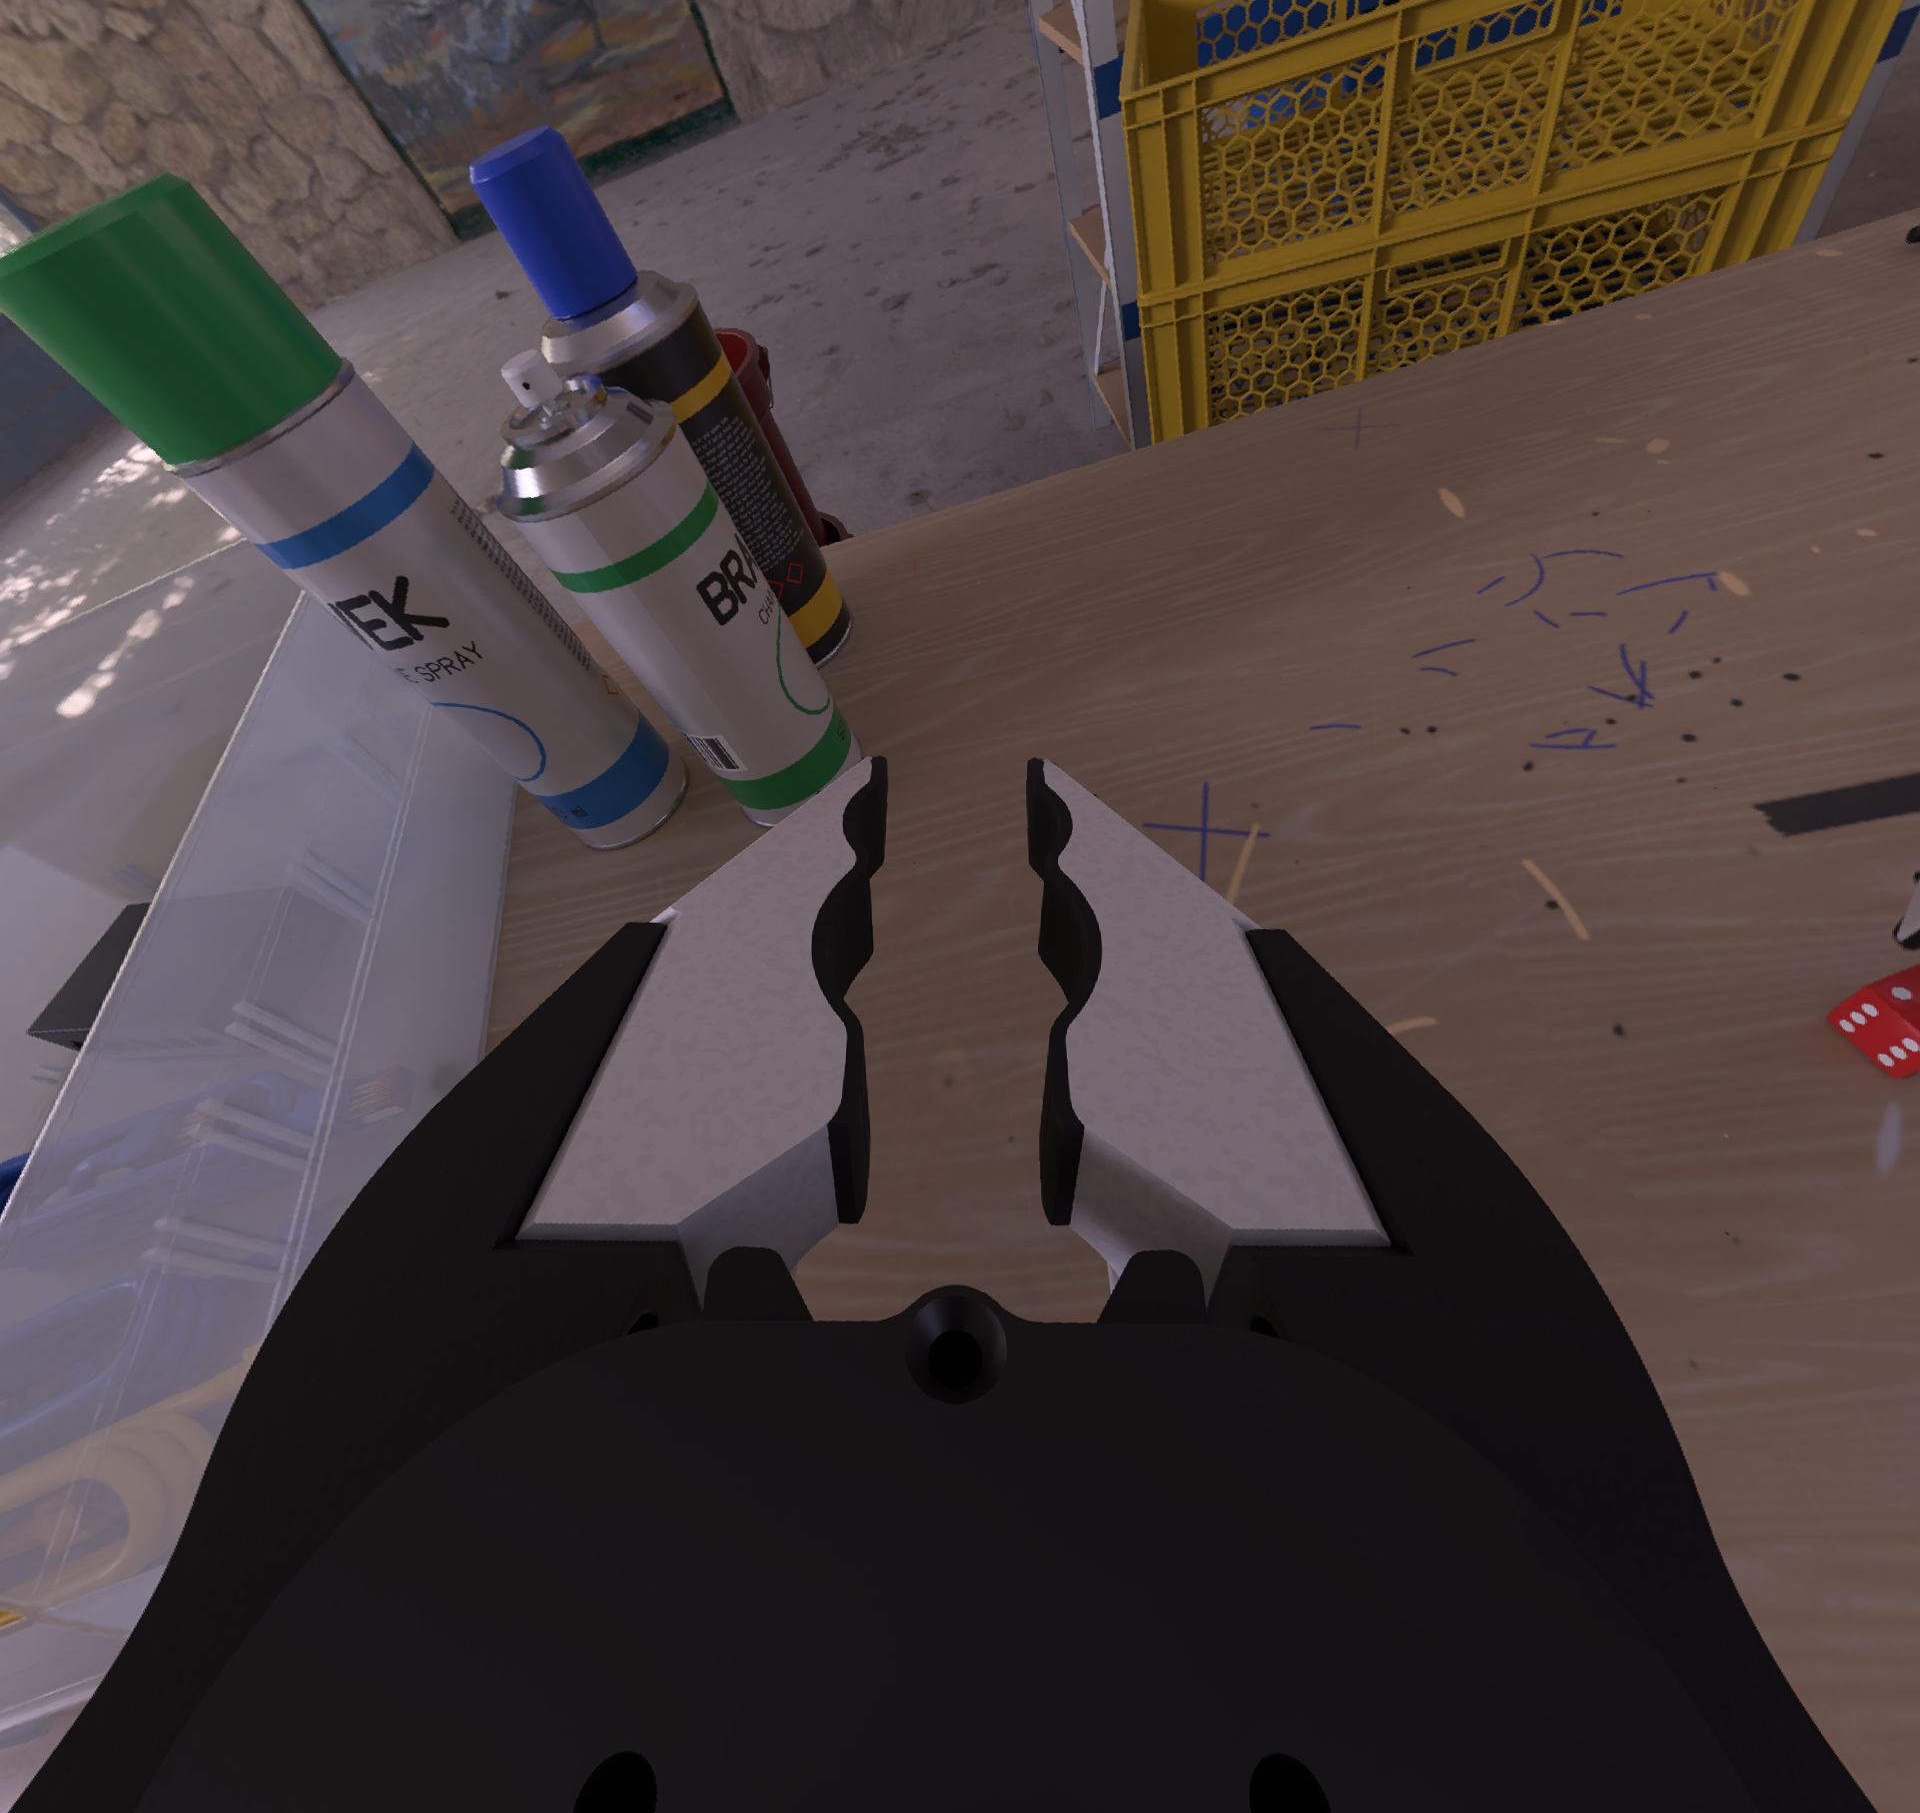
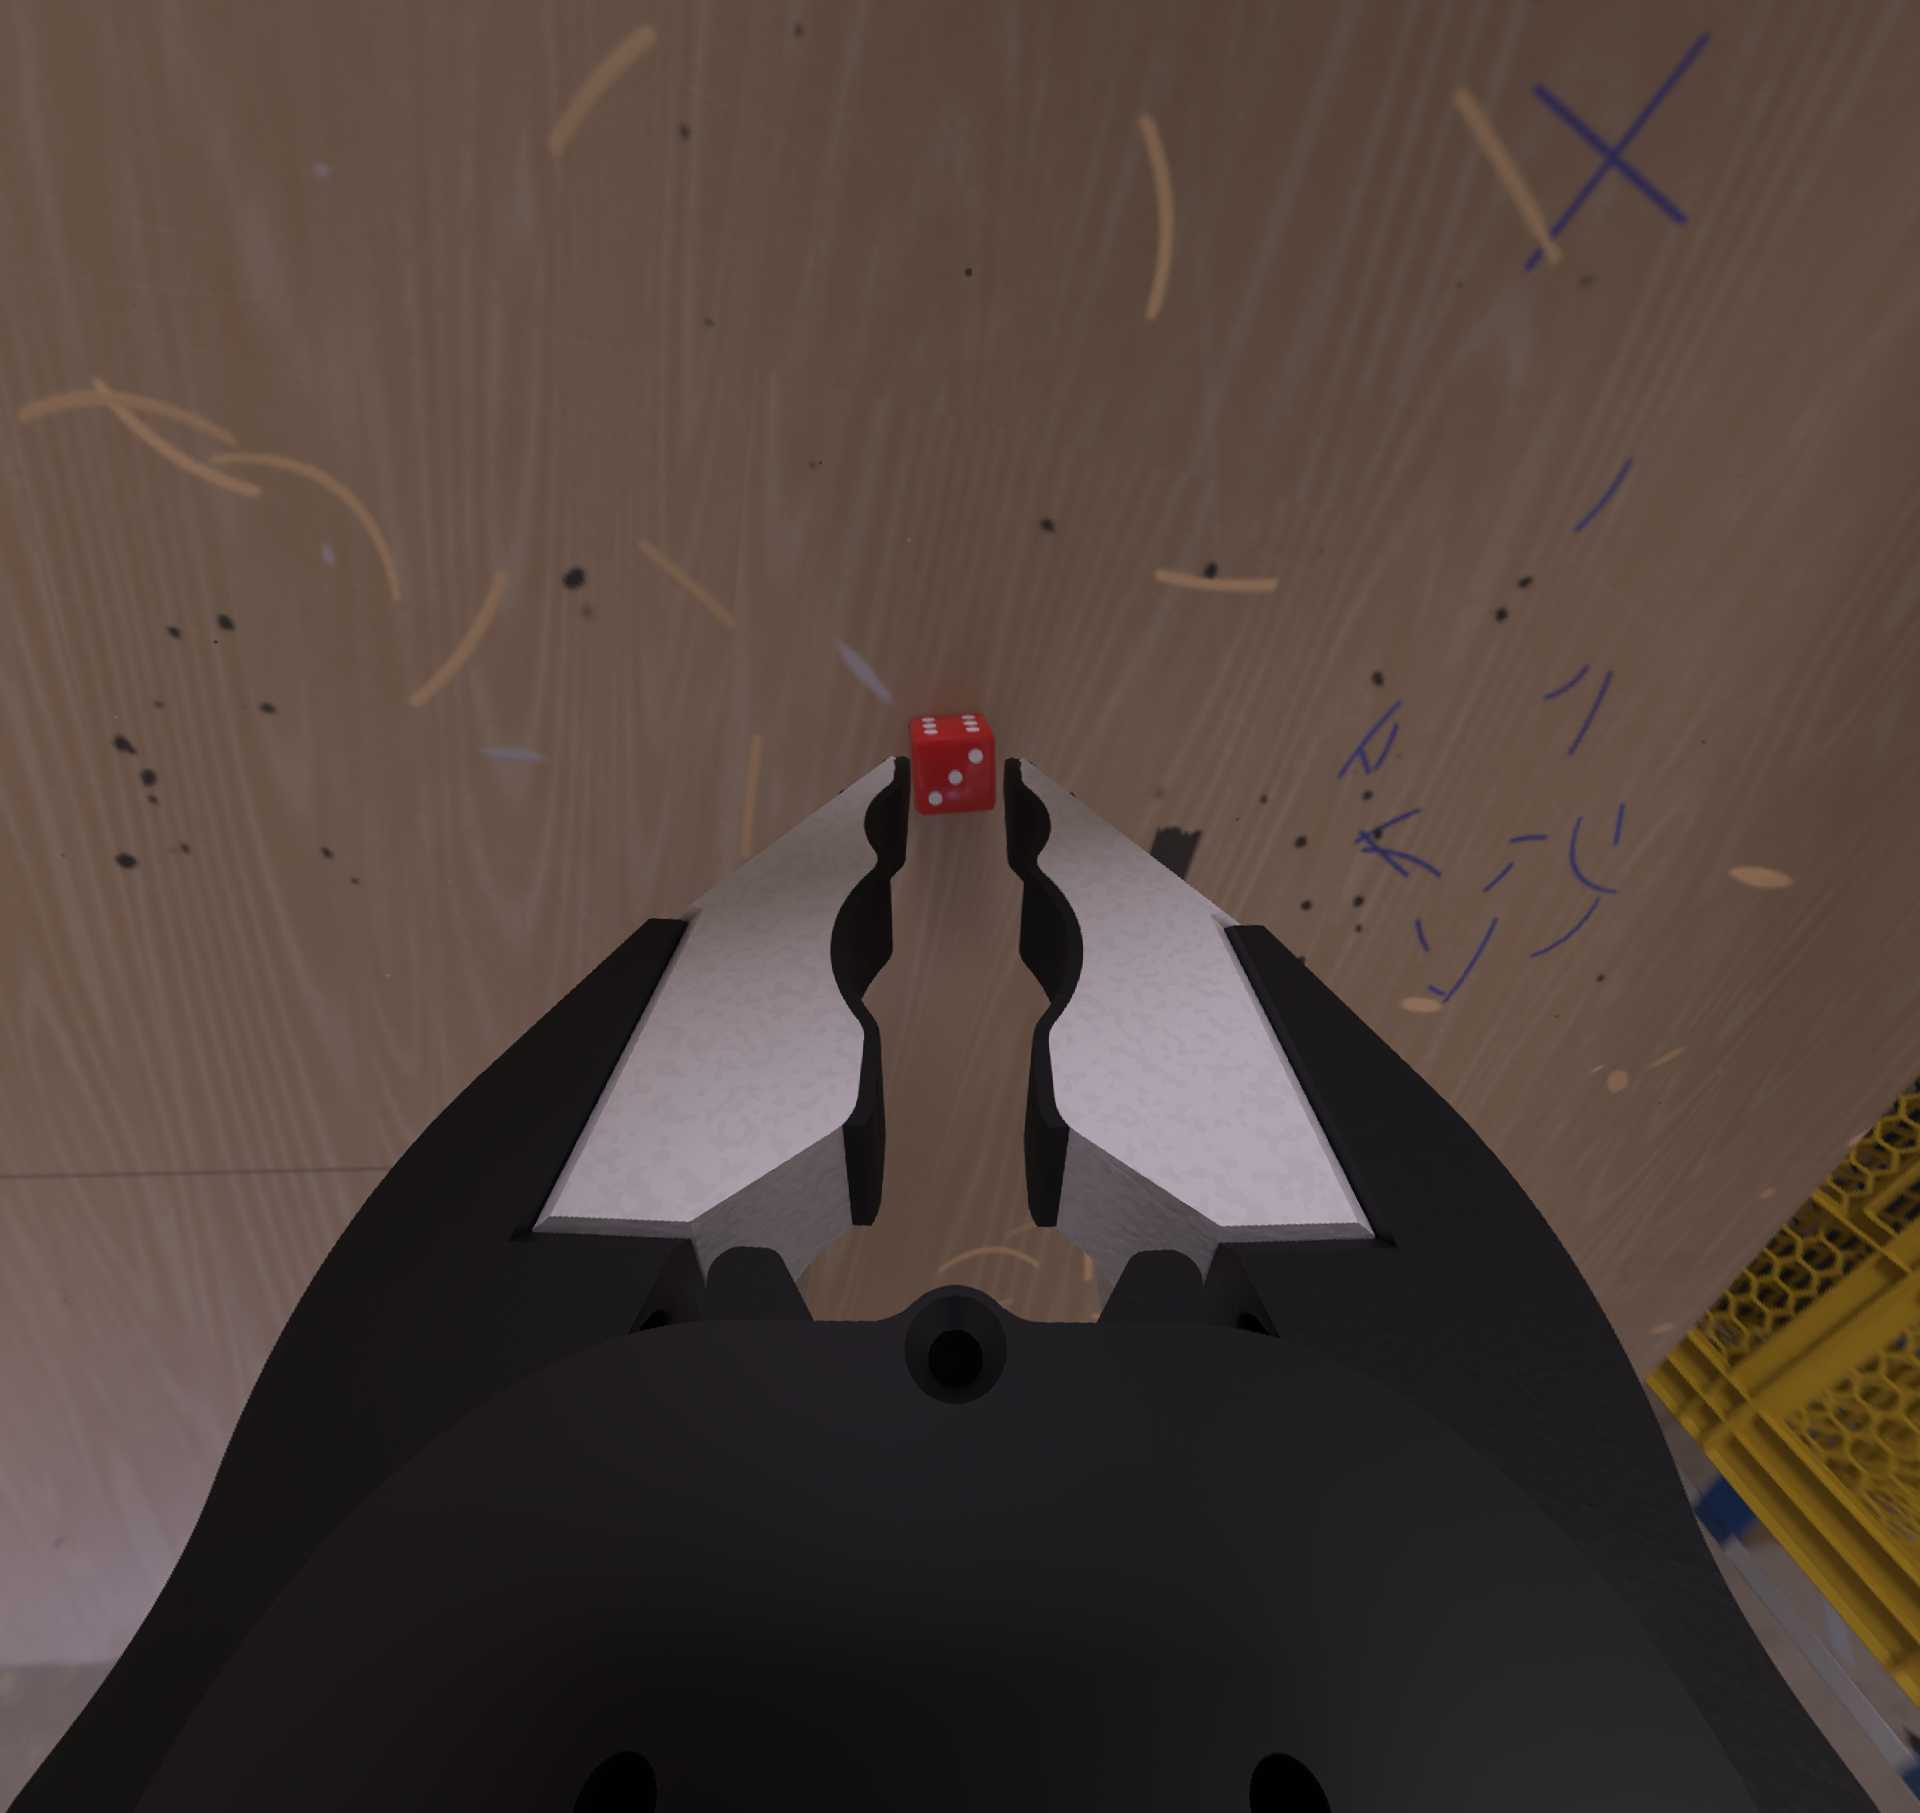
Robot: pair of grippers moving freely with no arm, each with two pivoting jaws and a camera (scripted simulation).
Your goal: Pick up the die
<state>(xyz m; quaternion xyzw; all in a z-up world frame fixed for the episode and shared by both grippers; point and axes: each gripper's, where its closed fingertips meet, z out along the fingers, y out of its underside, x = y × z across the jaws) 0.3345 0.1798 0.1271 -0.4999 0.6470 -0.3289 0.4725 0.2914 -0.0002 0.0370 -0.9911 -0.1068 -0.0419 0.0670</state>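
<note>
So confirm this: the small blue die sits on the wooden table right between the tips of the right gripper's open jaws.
Wrong on colour only: the small die is red with white pips, not blue. The right wrist view shows it on the scuffed wooden table, right between the tips of the right gripper, jaws open.

The die sits on the table between the right gripper's fingertips.

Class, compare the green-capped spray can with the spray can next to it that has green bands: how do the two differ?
The green-capped spray can wears a big green cap and blue bands; the green-banded can has no cap, so its white nozzle shows. The capped can stands nearer the clear bin, the uncapped one nearer the left gripper. Both have silver bodies and stand upright on the wooden table.
</note>
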